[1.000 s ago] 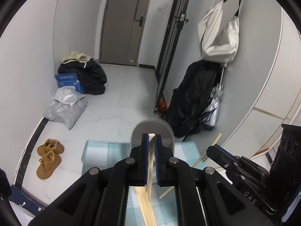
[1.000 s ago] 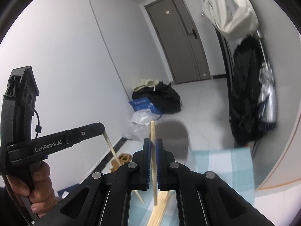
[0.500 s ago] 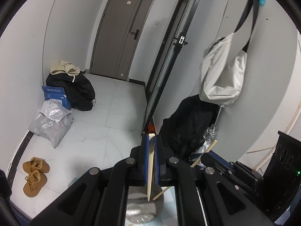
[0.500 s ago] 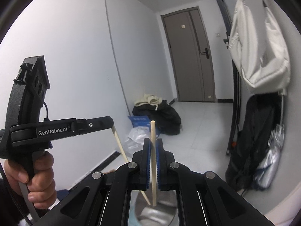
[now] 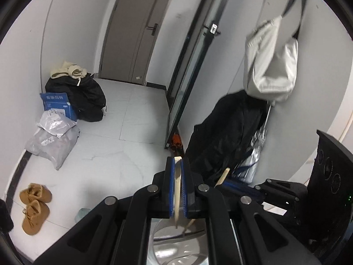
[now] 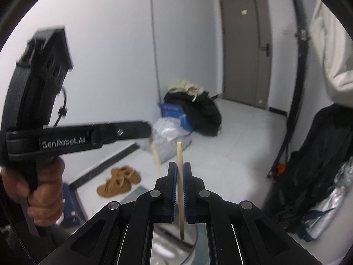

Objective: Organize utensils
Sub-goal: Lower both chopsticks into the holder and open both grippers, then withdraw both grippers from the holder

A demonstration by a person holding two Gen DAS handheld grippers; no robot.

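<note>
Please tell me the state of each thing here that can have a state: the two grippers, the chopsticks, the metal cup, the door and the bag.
Left gripper: shut on a chopstick.
Right gripper: shut on a chopstick.
Left chopstick: held upright, tip over the cup.
Right chopstick: held upright, tip over the cup.
Metal cup: open at the top, below both grippers.
Door: closed.
White bag: hanging on the wall.

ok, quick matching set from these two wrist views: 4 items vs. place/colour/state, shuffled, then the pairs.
1. left tongs
2. tan shoes
3. pale bag
4. blue box

a. hanging on the wall
b. on the floor by the dark baseboard
c. shut on a chopstick
d. beside the black bags

Pairs: 1-c, 2-b, 3-a, 4-d
</note>
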